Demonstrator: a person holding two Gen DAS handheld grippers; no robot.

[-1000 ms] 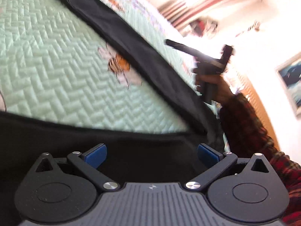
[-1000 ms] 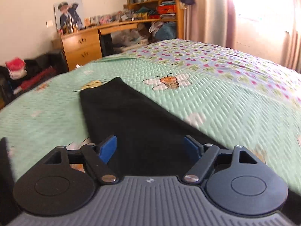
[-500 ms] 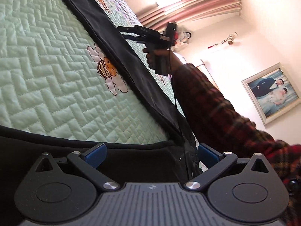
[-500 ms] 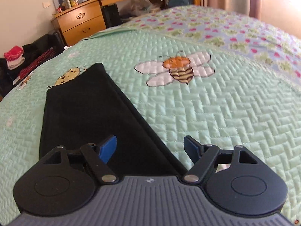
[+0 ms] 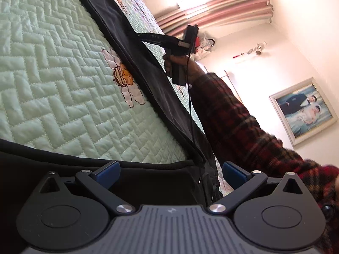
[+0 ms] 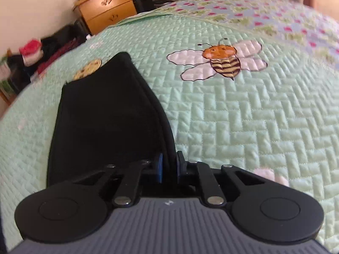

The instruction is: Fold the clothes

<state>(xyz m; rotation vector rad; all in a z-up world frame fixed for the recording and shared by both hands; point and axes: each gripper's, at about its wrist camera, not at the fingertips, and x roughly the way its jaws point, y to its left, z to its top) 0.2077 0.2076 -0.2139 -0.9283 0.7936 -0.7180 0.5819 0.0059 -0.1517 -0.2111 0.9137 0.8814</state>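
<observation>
A pair of black trousers (image 5: 135, 48) lies on the mint quilted bedspread (image 5: 53, 74), one leg running away to the upper left. Its near part (image 5: 159, 175) lies under my left gripper (image 5: 171, 173), which stands open with the blue pads wide apart above the cloth. In the right wrist view the leg's end (image 6: 106, 116) spreads out ahead. My right gripper (image 6: 168, 165) has its jaws closing on the leg's right edge, the pads pinching a fold of black fabric. The left wrist view shows the right gripper (image 5: 148, 37) lowered onto that leg.
A person's arm in a red plaid sleeve (image 5: 233, 122) reaches across the right side. An embroidered bee (image 6: 222, 61) marks the quilt (image 6: 254, 116) right of the leg. A wooden dresser (image 6: 108, 10) and clutter stand beyond the bed. A framed picture (image 5: 303, 110) hangs on the wall.
My right gripper came forward and down along the trouser leg, then went from wide open to shut on its right edge. The left gripper sank slightly and stayed open.
</observation>
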